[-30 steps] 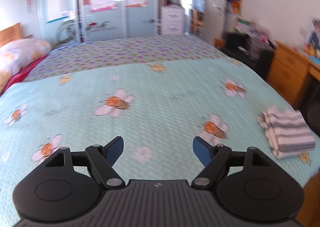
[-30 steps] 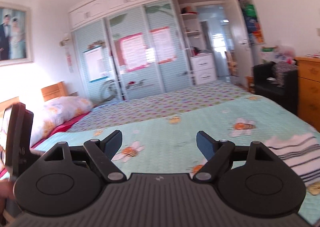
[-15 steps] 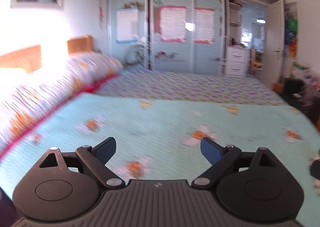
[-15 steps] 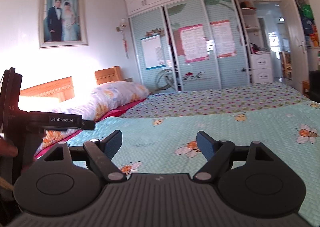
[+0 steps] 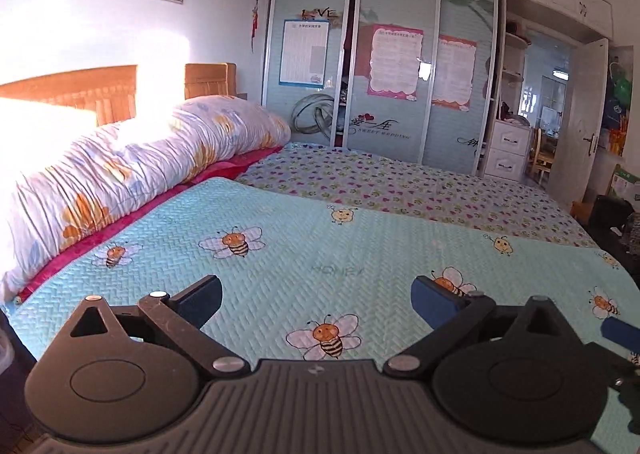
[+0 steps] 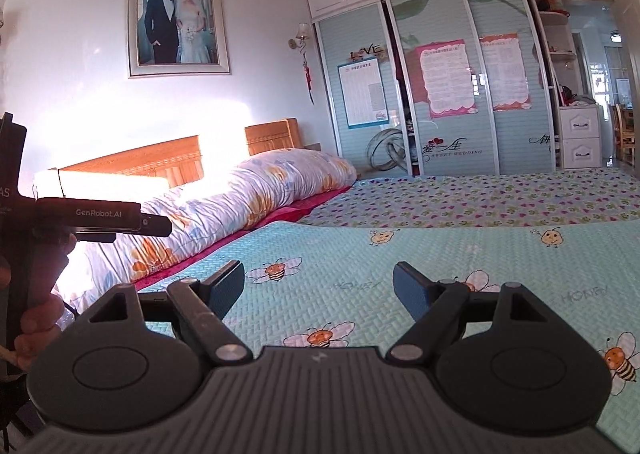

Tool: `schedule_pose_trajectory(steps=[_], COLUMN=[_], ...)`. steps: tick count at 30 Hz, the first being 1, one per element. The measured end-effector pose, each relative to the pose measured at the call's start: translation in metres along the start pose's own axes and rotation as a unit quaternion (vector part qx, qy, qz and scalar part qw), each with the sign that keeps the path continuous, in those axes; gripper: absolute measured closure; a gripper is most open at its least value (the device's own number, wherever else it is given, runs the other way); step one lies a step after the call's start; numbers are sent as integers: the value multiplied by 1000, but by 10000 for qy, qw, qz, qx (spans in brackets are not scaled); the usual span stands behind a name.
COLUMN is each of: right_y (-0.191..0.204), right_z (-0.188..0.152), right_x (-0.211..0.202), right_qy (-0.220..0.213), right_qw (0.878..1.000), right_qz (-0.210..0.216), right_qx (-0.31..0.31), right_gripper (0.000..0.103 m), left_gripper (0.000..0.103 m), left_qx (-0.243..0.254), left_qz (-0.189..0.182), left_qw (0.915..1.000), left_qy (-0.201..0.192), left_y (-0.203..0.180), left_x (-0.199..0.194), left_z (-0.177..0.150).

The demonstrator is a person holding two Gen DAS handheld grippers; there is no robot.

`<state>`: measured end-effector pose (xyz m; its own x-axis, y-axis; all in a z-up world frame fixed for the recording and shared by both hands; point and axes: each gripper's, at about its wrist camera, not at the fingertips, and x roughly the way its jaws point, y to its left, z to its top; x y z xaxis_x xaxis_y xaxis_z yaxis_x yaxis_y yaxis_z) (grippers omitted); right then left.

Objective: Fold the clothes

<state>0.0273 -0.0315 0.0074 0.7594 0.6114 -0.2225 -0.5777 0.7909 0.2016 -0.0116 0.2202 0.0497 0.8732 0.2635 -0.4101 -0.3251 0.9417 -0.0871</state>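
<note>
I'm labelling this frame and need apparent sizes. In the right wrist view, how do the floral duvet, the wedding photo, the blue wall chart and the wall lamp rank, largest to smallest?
As they look in that view:
1. floral duvet
2. wedding photo
3. blue wall chart
4. wall lamp
The duvet lies nearer the camera, so its lead is partly nearness.

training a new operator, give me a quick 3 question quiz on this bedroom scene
1. True or false: the left gripper is shut on a garment.
2. What insect is printed on the turquoise bedspread?
3. The rolled floral quilt lies: A) at the headboard end, B) by the wardrobe doors, C) between the right gripper fingers.

Key: 1 false, both grippers are open and empty; 2 bees; 3 A.
</note>
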Motion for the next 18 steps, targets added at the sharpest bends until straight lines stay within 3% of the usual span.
schedule_pose_trajectory(steps=[4, 8, 10, 15, 18], right_y=[17, 22, 22, 23, 22], right_z=[-7, -10, -12, -16, -18], right_x=[5, 6, 6, 9, 12], right_qy=[184, 278, 315, 443, 500], right_qw=[9996, 9994, 9993, 9988, 9986], right_qz=[89, 105, 99, 71, 80], right_qx=[-191, -194, -171, -185, -167], right_gripper=[21, 21, 21, 21, 21], left_gripper=[0, 0, 0, 0, 0], left_qx=[-209, -151, -131, -440, -335], left_qz=[-143, -13, 90, -117, -52], left_qw=[9996, 9994, 9996, 9987, 9992], left_qy=[117, 295, 250, 241, 234], left_y=[11, 13, 14, 24, 20], left_x=[-1, 5, 5, 6, 7], left_z=[-8, -16, -20, -21, -19])
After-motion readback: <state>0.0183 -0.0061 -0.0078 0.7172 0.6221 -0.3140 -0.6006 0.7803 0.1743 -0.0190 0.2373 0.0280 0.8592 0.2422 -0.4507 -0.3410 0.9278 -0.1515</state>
